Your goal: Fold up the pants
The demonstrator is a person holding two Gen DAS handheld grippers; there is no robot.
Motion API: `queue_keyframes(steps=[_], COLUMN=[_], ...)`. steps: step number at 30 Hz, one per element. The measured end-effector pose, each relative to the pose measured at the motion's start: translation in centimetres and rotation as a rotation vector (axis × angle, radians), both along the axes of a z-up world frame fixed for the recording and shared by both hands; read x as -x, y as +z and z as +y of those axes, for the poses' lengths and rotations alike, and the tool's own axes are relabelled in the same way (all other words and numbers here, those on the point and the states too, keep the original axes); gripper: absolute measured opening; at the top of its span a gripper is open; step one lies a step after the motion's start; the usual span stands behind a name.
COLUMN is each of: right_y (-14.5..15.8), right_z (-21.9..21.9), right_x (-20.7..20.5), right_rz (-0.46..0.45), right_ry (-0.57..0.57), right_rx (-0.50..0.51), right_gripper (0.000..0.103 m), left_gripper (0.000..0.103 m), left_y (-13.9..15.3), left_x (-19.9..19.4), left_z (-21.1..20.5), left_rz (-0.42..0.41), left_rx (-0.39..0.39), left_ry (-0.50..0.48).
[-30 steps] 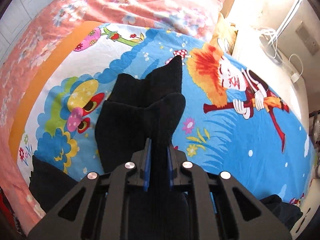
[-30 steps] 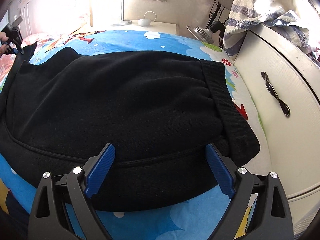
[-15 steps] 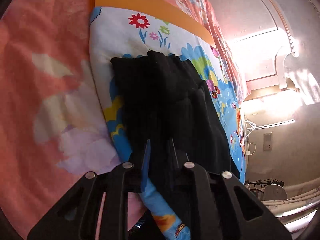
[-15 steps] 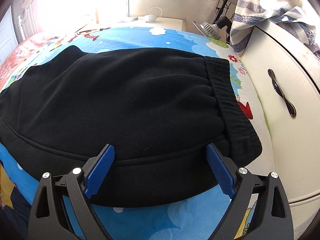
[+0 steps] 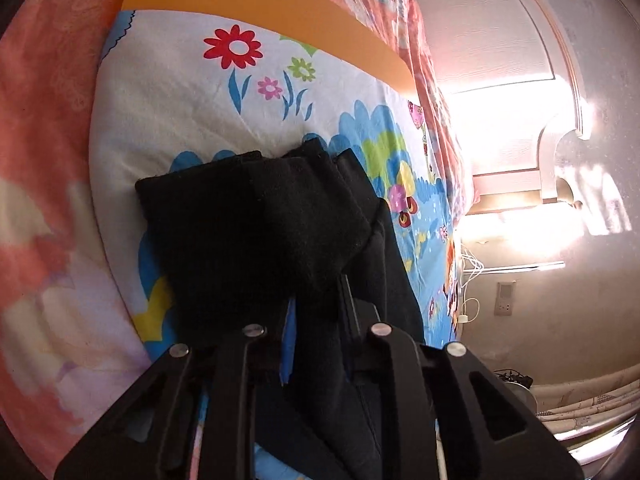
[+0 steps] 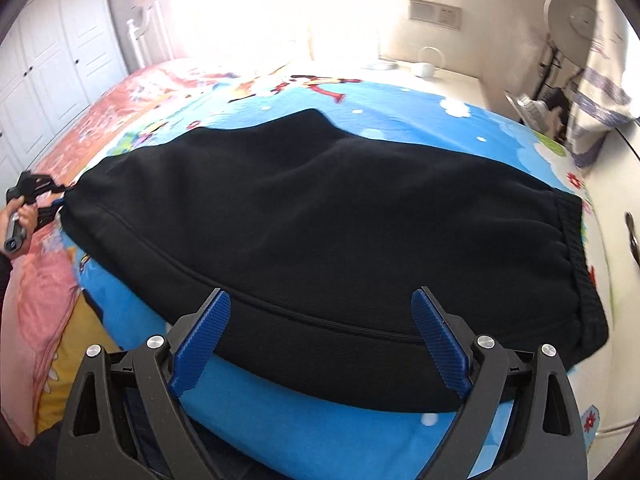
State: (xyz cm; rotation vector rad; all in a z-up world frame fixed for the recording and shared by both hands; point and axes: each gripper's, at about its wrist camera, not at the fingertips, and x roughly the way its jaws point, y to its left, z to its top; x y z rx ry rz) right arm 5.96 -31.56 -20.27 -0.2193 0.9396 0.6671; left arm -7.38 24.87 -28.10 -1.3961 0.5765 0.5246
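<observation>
Left gripper (image 5: 316,300) pinches the black pants (image 6: 320,232), fingertips buried in cloth; right gripper (image 6: 320,336) gapes wide.

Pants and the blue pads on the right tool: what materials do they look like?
Pants: thick black knit, likely cotton fleece; matte, faintly fuzzy surface, with a ribbed, gathered waistband that looks elasticated.
Pads on the right tool: blue, finely ridged faces, matte; probably rubber or printed plastic, cannot tell which. The arms behind them look like hard black plastic.
</observation>
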Motion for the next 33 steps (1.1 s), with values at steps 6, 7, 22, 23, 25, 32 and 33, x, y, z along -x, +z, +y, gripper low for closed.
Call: queue_keyframes(steps=[6,7,22,23,25,32,33], right_y=[-0.5,-0.9,-4.3,-4.2,-4.4,-4.3,-4.2], right_z=[6.4,7.2,8.7,8.6,8.4,7.7,7.5], right_x=[3.9,4.3,4.3,4.1,3.9,3.4,3.4], right_rz=[-0.06,-0.066,-0.023,-0.007,0.003,0.055,0.067], right_ry=[0.236,0.266,0.32,0.32,0.325,0.308,0.306], right_rx=[0.05,0.068,0.106,0.097,0.095,0.039,0.032], right_gripper=[0.089,0.089,0.036,0.034,0.029,0.027,0.029], left_gripper=[0.015,0.015,0.005,0.005,0.012,0.042,0.042], left_y=[4.5,3.9,1.2,1.7,0.2,-0.9,-1.0], left_x=[2.9,3.6,5.6,5.8,6.2,6.0,5.8], left_z=[-2.0,-2.1,-1.5,-1.5,-1.0,-3.4,-3.4], left_rz=[-0.019,-0.015,0.006,0.026,0.059,-0.064,-0.065], left_rx=[-0.103,-0.077,-0.095,-0.126,-0.081,-0.01,-0.006], left_ry=[0.057,0.071,0.046,0.05,0.077,0.006,0.007])
